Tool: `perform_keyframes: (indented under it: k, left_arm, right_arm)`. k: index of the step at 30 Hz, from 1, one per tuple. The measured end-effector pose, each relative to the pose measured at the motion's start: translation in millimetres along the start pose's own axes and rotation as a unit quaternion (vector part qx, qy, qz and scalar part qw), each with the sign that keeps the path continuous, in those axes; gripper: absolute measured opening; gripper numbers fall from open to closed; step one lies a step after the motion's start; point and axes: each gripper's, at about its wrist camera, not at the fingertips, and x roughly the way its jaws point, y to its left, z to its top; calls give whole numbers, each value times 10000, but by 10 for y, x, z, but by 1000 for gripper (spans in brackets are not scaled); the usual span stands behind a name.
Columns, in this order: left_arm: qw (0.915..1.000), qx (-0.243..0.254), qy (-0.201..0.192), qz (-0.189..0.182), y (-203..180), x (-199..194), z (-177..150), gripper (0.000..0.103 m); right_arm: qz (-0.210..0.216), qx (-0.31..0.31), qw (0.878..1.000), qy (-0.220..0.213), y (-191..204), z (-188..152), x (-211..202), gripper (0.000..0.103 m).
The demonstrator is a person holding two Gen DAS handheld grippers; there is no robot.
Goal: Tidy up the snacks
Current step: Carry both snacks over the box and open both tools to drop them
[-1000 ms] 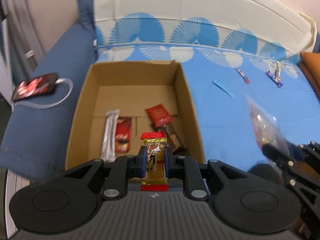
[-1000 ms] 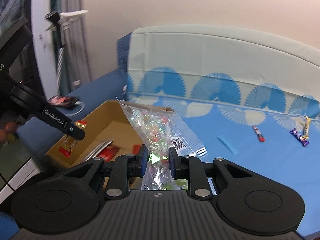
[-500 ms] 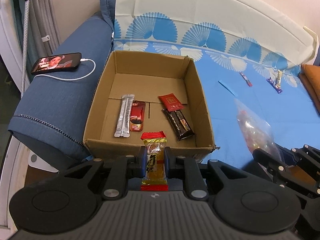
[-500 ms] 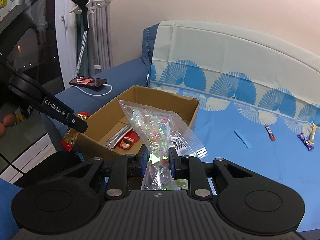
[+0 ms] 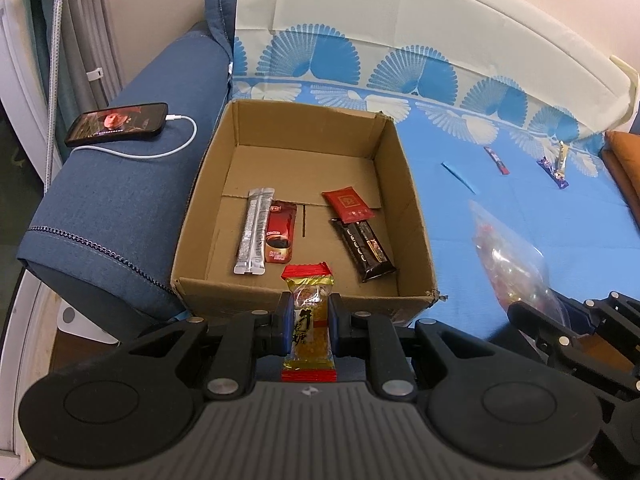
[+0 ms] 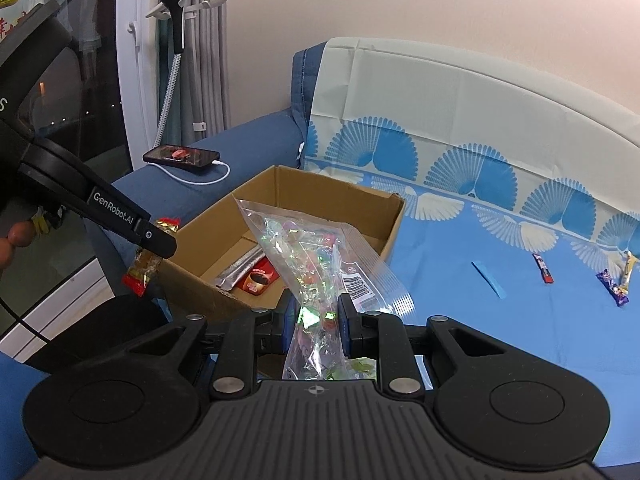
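My left gripper [image 5: 307, 322] is shut on a gold snack packet with red ends [image 5: 309, 312], held just short of the near wall of an open cardboard box [image 5: 298, 304]. The box holds a silver stick pack [image 5: 253, 236], a red coffee sachet [image 5: 280, 232], a red square packet [image 5: 348, 205] and a dark chocolate bar [image 5: 362, 248]. My right gripper [image 6: 313, 322] is shut on a clear bag of wrapped candies [image 6: 308, 272], held above the blue sheet to the right of the box [image 6: 340, 196]. The left gripper also shows in the right wrist view [image 6: 152, 240].
Loose snacks lie on the blue sheet to the far right: a red bar [image 5: 496, 160], a purple one [image 5: 554, 172], a gold stick [image 5: 561, 156] and a blue strip [image 5: 460, 178]. A phone [image 5: 116, 123] charges on the sofa arm to the left. An orange cushion [image 5: 624, 164] sits at the far right.
Both grippers have pulled back and up from the box while keeping their loads. The whole box and the sofa arm now show.
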Motion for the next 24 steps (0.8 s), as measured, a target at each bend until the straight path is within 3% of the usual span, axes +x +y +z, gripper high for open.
perform_keyframes:
  k: [24]
  left_arm:
    - [9991, -339, 141, 222, 357, 428, 410, 19]
  right_arm:
    - [230, -4, 9997, 118, 15, 314, 648, 23]
